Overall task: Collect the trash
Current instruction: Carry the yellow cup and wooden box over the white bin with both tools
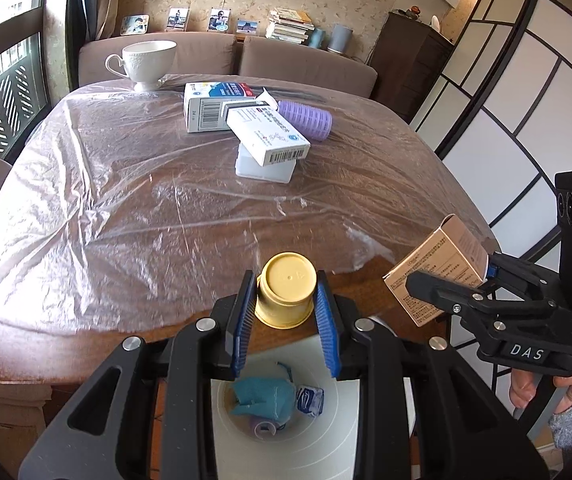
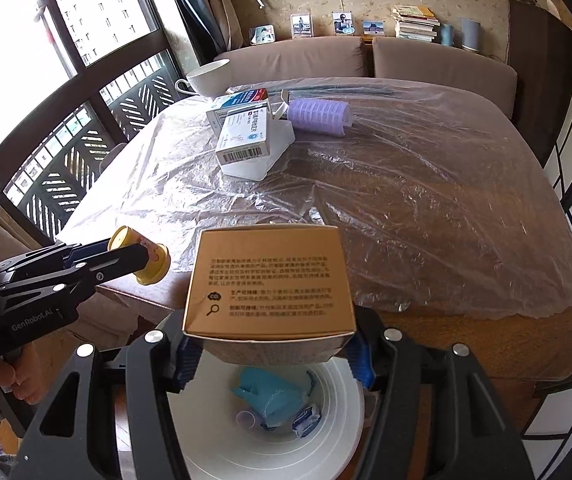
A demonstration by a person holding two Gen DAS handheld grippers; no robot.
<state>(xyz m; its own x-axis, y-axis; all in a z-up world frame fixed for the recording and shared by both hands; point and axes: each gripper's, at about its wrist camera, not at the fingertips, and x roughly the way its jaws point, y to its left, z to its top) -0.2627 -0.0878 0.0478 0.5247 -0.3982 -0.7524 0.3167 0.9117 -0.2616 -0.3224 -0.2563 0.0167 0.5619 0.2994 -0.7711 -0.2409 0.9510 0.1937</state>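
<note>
Left gripper [image 1: 286, 292] clamped narrow on a small yellow cup [image 1: 286, 290], base outward, blue pads [image 1: 246, 308] pressing both sides. Right gripper [image 2: 272, 354] clamped wider on a tan carton [image 2: 270, 280] (printed face up). Below both fingertips, white bin [image 2: 337, 432] holding blue scraps.

This is a lived-in home, a sitting or dining room. A brown sofa [image 1: 226, 56] backs the wooden table [image 1: 166, 184], which is draped in clear plastic. Behind it a ledge carries family photos [image 1: 218, 19] and stacked books [image 1: 289, 26]. Patterned wallpaper, a tall window [image 2: 98, 12] facing apartment blocks, and a paper-panelled folding screen [image 1: 525, 92] complete it.
</note>
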